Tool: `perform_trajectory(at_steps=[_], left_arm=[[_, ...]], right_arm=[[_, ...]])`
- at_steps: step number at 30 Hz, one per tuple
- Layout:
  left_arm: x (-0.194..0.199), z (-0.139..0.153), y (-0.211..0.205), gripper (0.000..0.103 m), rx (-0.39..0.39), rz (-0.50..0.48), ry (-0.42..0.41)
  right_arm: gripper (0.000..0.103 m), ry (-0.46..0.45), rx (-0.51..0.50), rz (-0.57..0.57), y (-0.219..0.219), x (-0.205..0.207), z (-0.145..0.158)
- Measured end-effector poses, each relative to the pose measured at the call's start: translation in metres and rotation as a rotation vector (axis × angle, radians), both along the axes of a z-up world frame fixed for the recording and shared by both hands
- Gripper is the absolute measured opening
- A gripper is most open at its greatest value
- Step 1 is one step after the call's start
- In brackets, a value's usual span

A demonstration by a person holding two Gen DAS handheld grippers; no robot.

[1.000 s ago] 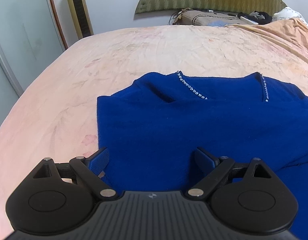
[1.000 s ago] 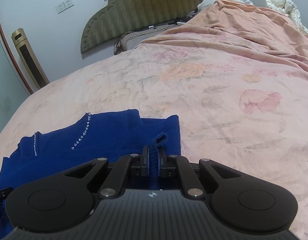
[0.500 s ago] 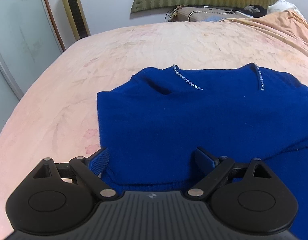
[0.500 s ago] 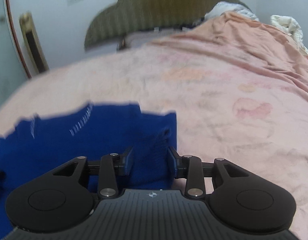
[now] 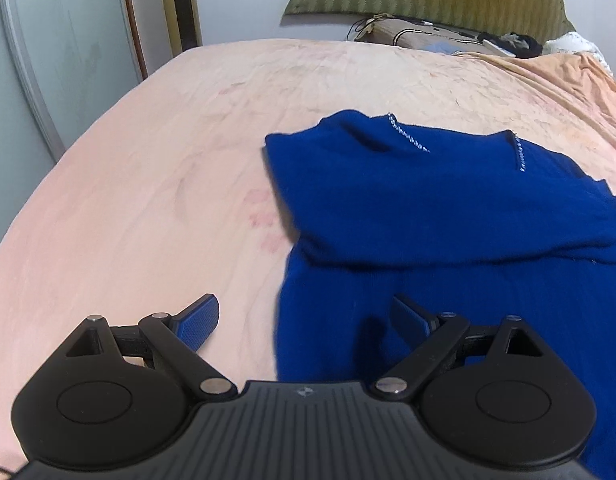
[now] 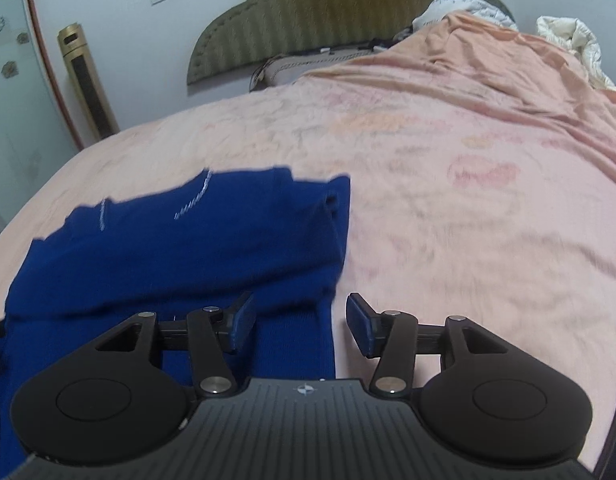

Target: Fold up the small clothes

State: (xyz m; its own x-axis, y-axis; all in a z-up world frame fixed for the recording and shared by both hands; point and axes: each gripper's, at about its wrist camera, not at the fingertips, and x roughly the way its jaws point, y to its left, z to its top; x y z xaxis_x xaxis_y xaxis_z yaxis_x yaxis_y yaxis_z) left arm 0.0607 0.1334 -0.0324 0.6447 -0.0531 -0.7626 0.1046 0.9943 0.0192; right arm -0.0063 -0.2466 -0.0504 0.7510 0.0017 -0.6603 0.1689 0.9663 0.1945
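- Here, your left gripper [image 5: 306, 318], black with blue ribbed pads, hangs over the near edge of the cloth with its jaws spread wide and nothing between them.
- Its left pad [image 5: 200, 320] sits over bare sheet, and its right pad [image 5: 407, 314] sits over blue fabric without pressing on it.
- The deep blue knitted sweater [image 5: 447, 208] lies on the pale peach, faintly flowered bed sheet [image 5: 148, 184], with its upper part folded down over the lower part, so a thick fold edge crosses its width.
- Two short lines of small silver beads [image 5: 409, 140] mark the neckline at the sweater's far edge.
- Your right gripper [image 6: 300, 320] is opening; its jaws stand partly apart and grip nothing.
- The sweater's right-hand edge [image 6: 331, 280] runs between those jaws, clear of both pads.
- The right gripper's left pad [image 6: 242, 320] is above blue knit, and its right pad [image 6: 361, 326] is above sheet.
- A rumpled orange-peach blanket [image 6: 507, 80] is heaped on the far right of the bed, below an olive-green ribbed headboard [image 6: 347, 8].
- A gold tower-shaped appliance [image 6: 88, 80] stands against the wall beyond the bed's left corner.
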Motion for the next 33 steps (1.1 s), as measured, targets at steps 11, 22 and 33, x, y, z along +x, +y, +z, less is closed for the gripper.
perform_trajectory(at_steps=[11, 22, 33], left_arm=[[-0.036, -0.014, 0.013, 0.093, -0.037, -0.068, 0.039], [-0.053, -0.024, 0.018, 0.093, -0.166, -0.125, 0.056], [-0.058, -0.012, -0.003, 0.009, -0.147, -0.204, 0.024]], right_arm=[[0.061, 0.048, 0.028, 0.087, 0.0, -0.043, -0.005], [0.057, 0.099, 0.017, 0.203, 0.016, -0.082, -0.01], [0.006, -0.019, -0.004, 0.209, 0.029, -0.082, 0.011]])
